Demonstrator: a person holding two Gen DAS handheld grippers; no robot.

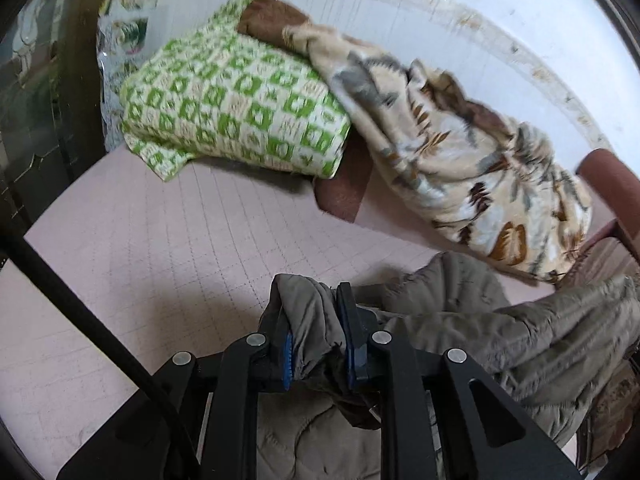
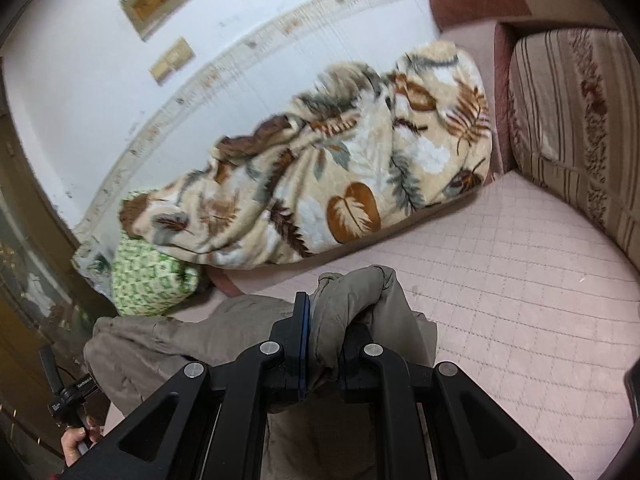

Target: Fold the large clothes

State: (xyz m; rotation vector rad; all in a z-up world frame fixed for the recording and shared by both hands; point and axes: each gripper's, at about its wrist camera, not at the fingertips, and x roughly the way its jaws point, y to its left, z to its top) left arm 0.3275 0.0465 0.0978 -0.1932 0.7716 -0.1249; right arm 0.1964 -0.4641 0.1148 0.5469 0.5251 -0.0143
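A grey-brown padded jacket (image 1: 520, 336) hangs between the two grippers above a pink quilted bed (image 1: 160, 248). My left gripper (image 1: 316, 312) is shut on a bunched edge of the jacket, which fills the gap between its fingers. The rest of the jacket stretches to the right and down. In the right wrist view my right gripper (image 2: 324, 320) is shut on another bunched part of the jacket (image 2: 352, 304), which trails to the left and below. The bed (image 2: 520, 300) lies beneath it.
A green-and-white patterned pillow (image 1: 232, 100) and a beige leaf-print blanket (image 1: 460, 152) lie along the white wall. They also show in the right wrist view: the pillow (image 2: 152, 280), the blanket (image 2: 340, 160). A striped cushion (image 2: 572, 120) stands at the right. A hand (image 2: 78, 444) holds the other gripper's handle.
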